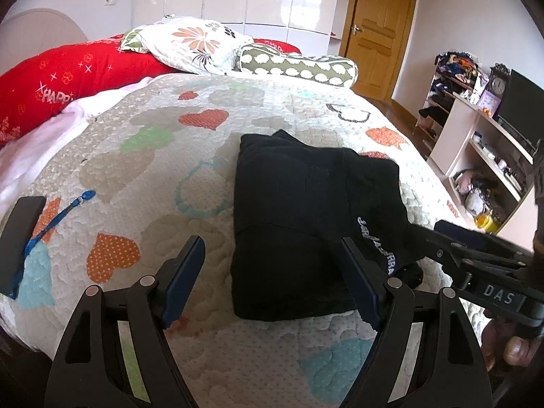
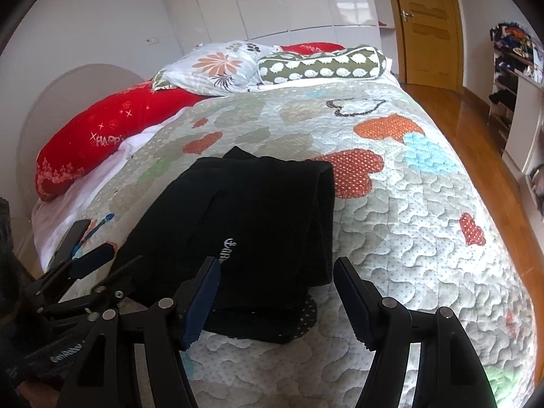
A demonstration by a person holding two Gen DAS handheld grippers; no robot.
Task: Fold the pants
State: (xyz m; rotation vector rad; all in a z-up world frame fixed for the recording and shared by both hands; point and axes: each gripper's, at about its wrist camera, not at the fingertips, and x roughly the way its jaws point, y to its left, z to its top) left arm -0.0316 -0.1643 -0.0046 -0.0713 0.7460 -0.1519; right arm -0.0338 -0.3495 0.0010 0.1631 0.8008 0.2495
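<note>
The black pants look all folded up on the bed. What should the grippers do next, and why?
Probably just draw both grippers back a little. The black pants already lie as a compact folded bundle on the heart-patterned quilt. The left gripper and right gripper both stand open, with no cloth pinched between the fingers. One dotted corner pokes out at the near edge, so a small tuck might come first.

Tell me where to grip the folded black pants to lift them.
Grip the pants at the thick near edge, coming in low from the front along the quilt. That edge faces both grippers, and its stacked layers should lift together.
</note>
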